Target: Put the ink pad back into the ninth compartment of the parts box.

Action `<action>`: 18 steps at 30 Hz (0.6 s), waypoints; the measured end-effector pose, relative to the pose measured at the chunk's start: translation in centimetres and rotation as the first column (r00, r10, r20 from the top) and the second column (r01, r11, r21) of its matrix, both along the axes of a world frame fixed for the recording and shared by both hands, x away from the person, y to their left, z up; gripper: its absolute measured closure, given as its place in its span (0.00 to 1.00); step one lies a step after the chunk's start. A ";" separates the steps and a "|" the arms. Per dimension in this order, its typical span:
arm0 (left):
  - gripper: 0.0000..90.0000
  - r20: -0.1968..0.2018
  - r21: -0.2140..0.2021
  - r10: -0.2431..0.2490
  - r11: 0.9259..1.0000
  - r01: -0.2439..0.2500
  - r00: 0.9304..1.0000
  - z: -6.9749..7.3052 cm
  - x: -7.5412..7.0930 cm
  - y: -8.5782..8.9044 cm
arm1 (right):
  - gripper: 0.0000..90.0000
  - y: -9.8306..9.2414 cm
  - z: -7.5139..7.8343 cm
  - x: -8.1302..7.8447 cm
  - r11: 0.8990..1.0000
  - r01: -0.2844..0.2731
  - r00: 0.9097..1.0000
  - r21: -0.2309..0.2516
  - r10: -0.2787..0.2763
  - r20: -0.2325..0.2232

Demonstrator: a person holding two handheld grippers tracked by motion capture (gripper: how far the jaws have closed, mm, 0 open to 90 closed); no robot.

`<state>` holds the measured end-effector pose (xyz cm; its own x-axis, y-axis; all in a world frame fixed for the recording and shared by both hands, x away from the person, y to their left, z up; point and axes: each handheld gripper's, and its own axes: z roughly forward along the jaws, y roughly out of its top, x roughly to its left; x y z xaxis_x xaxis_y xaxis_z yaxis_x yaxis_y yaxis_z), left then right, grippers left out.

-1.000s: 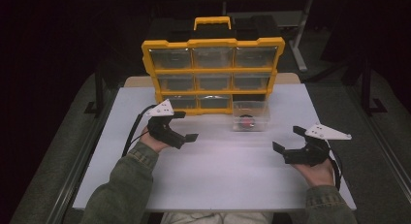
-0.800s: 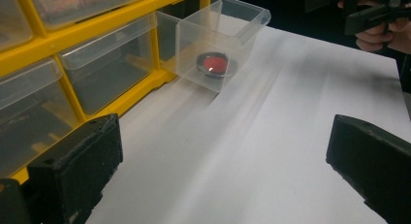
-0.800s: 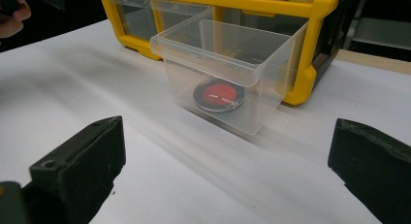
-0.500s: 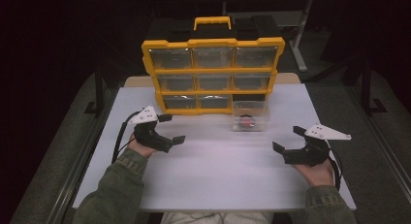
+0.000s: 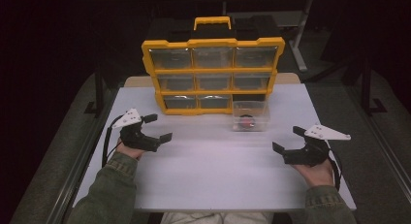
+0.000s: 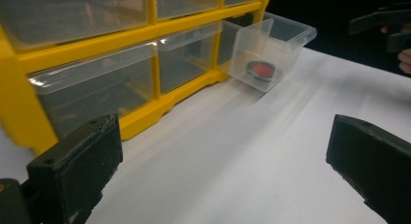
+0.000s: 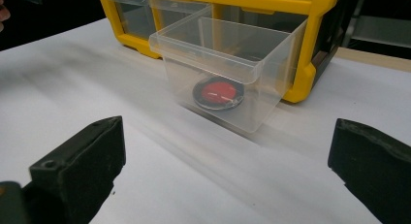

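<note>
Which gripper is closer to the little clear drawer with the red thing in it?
Right. The right gripper sits just right of and below the clear drawer; the left gripper is farther off, to its left.

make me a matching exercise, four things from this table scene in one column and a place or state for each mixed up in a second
Things:
1. yellow plastic drawer cabinet
2. clear plastic drawer
3. round red and black disc
4. left gripper

Places or states:
A. lying inside the clear drawer
B. open, above the white table
C. standing upright at the back of the table
D. out of its slot, on the table in front of the cabinet

Pairs: 1-C, 2-D, 3-A, 4-B
</note>
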<state>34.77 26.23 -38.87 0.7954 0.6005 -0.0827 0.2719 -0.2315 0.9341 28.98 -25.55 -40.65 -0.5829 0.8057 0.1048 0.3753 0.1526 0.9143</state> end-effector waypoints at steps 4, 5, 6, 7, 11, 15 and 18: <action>0.00 0.006 0.000 0.021 1.000 -0.021 1.000 -0.2 -0.1 0.5 | 0.00 0.0 0.0 0.0 1.000 -0.001 1.000 0.001 0.001 -0.001; 0.00 0.002 -0.002 0.031 1.000 -0.031 1.000 -0.4 -0.2 0.7 | 0.00 0.0 0.0 0.0 1.000 -0.001 1.000 0.002 0.001 -0.002; 0.00 0.002 -0.002 0.031 1.000 -0.031 1.000 -0.4 -0.2 0.7 | 0.00 0.0 0.0 0.0 1.000 -0.002 1.000 0.002 0.002 -0.003; 0.00 0.002 -0.006 0.035 0.999 -0.035 0.999 -0.5 -0.2 0.9 | 0.00 0.0 0.0 0.0 1.000 -0.002 1.000 0.002 0.002 -0.003; 0.00 0.011 -0.023 0.043 0.999 -0.043 0.999 -0.6 -0.8 1.5 | 0.00 0.0 -0.1 0.0 1.000 -0.005 1.000 0.003 0.005 -0.006; 0.00 0.020 -0.038 0.064 0.997 -0.063 0.998 -0.6 -1.2 2.0 | 0.00 0.0 -0.1 0.0 1.000 -0.005 1.000 0.005 0.005 -0.005; 0.00 0.027 -0.060 0.084 0.995 -0.082 0.996 -0.6 -1.4 2.7 | 0.00 0.0 0.0 0.0 1.000 -0.004 1.000 0.006 0.004 -0.005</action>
<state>33.33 28.91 -39.48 0.7454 0.6595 -0.0972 0.2600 -0.1534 0.9533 28.94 -25.57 -40.69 -0.5859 0.8025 0.1129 0.3793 0.1485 0.9133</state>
